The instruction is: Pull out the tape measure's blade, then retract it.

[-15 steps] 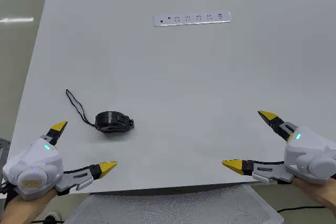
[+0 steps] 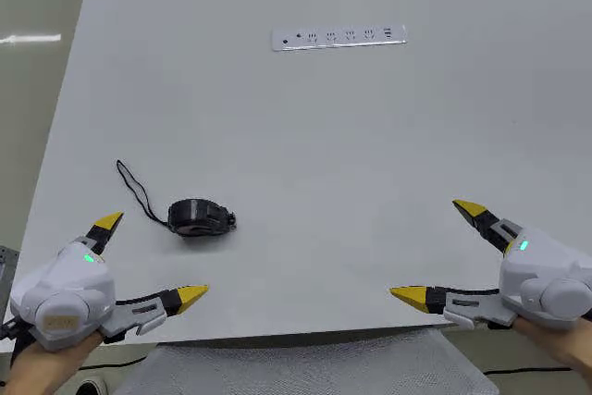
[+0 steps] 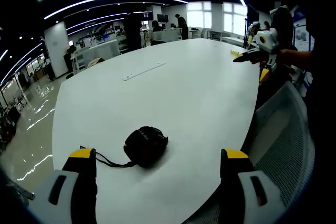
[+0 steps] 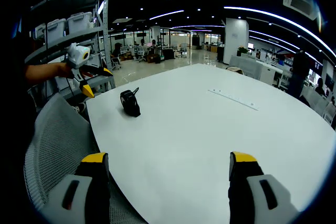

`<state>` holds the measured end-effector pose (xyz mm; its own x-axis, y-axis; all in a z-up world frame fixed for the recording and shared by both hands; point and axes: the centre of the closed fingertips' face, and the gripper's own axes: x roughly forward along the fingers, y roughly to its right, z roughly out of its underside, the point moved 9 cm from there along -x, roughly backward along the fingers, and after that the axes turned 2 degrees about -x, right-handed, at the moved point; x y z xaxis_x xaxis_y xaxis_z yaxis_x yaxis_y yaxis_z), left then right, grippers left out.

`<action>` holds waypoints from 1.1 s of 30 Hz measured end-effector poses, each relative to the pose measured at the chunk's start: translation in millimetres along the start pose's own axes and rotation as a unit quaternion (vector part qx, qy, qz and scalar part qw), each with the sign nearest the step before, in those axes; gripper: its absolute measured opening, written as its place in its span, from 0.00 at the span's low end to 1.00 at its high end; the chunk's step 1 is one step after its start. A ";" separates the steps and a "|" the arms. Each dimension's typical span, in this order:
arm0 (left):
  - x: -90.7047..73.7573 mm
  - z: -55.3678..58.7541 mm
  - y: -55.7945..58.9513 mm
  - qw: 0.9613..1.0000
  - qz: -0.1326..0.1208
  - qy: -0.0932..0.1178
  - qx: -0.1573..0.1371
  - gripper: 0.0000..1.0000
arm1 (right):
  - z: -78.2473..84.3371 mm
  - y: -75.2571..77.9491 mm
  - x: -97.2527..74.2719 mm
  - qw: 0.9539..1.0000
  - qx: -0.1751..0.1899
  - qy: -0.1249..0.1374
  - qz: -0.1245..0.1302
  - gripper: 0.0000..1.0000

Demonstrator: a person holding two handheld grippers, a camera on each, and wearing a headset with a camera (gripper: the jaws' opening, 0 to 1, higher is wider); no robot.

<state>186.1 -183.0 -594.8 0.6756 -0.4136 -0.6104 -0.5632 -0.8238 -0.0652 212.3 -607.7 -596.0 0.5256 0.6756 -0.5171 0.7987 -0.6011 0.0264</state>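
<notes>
Compared with half a second ago, nothing material is changing. The left claw (image 2: pixel 151 258) is staying spread wide and empty. The black round-cased tape measure (image 2: pixel 197 216) is lying untouched just ahead of it, slightly to its right, blade fully housed. The right claw (image 2: pixel 437 251) is likewise remaining wide and empty, well apart from the case. Judgement: the task is not yet beginning; an approach is pending.

The thin black lanyard cord (image 2: pixel 139 190) is trailing from the case, ahead of the left claw, and could be snagging a jaw. The white oval surface (image 2: pixel 324 154) between claw and case is presenting no obstruction. The white power strip (image 2: pixel 339 37) is lying far ahead of both claws.
</notes>
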 end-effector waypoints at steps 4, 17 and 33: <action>0.3 -0.2 0.4 1.000 0.000 0.000 0.001 0.97 | -0.1 0.1 0.4 1.000 -0.001 0.000 -0.001 0.97; 1.8 -1.8 -0.3 1.000 0.004 -0.001 0.004 0.95 | 2.1 1.9 1.4 1.000 -0.001 -0.004 -0.004 0.95; 11.0 -7.1 -4.6 0.999 0.022 -0.017 0.022 0.87 | 2.6 7.5 10.1 1.000 -0.016 -0.015 -0.020 0.90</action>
<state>199.5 -186.6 -595.7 0.6331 -0.4352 -0.6402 -0.6134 -0.7865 -0.0720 222.8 -606.5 -603.2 0.4837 0.6853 -0.5444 0.8281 -0.5597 0.0313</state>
